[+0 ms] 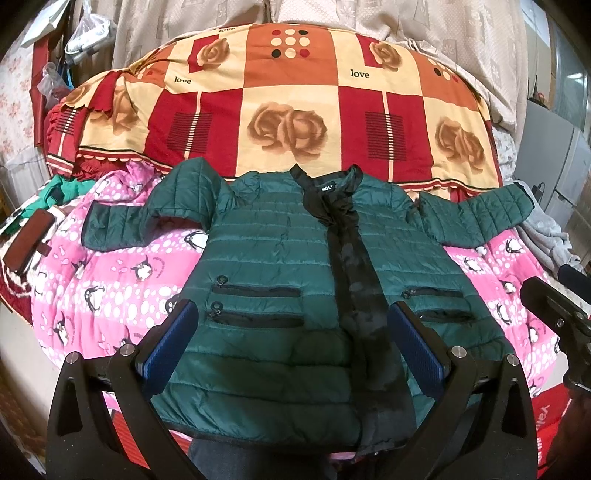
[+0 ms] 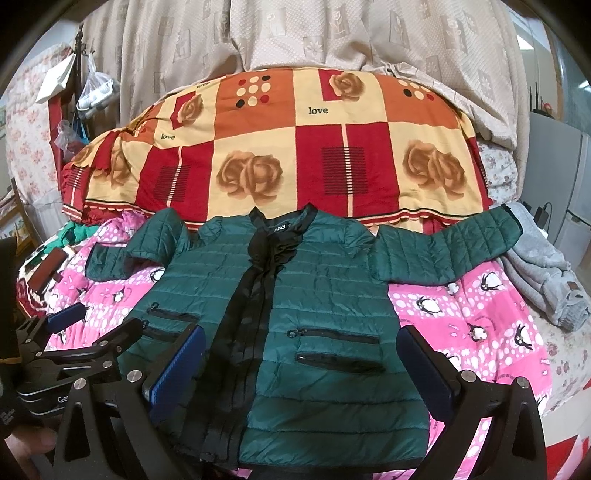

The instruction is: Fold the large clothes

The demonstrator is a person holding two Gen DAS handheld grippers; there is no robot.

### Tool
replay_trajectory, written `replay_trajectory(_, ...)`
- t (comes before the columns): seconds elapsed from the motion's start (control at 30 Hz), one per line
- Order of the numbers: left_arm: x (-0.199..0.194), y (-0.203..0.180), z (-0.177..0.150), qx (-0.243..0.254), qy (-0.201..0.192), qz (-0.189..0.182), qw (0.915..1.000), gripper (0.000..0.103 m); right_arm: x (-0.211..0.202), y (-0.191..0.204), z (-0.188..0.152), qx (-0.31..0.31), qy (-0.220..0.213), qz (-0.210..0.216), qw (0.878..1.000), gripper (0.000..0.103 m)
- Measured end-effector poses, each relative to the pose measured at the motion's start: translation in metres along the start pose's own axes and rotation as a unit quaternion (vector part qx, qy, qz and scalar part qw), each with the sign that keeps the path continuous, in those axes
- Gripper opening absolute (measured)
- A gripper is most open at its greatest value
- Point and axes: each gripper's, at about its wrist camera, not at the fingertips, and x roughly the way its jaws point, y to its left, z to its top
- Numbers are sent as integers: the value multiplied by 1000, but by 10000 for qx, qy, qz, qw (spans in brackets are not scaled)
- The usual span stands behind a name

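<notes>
A dark green quilted jacket lies flat, front up, on a pink penguin blanket, with a black placket down the middle and both sleeves spread out. It also shows in the right wrist view. My left gripper is open and empty, hovering over the jacket's lower left half. My right gripper is open and empty over the lower right half. The left gripper also shows at the left edge of the right wrist view.
A red, orange and cream rose-print quilt is piled behind the jacket. A grey garment lies at the right by the sleeve cuff. Green cloth and a brown object lie at the left. Beige curtain hangs behind.
</notes>
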Motion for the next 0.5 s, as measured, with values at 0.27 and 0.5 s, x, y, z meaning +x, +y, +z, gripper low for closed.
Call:
replay_trajectory(0.27, 7, -2, -5, -1, 48, 17, 10000, 103, 2, 6, -2, 29, 35, 58, 10000, 102)
replay_trajectory(0.5, 9, 0, -7, 39, 12, 80, 10000, 103, 6, 2, -4, 53, 63, 87, 9999, 102)
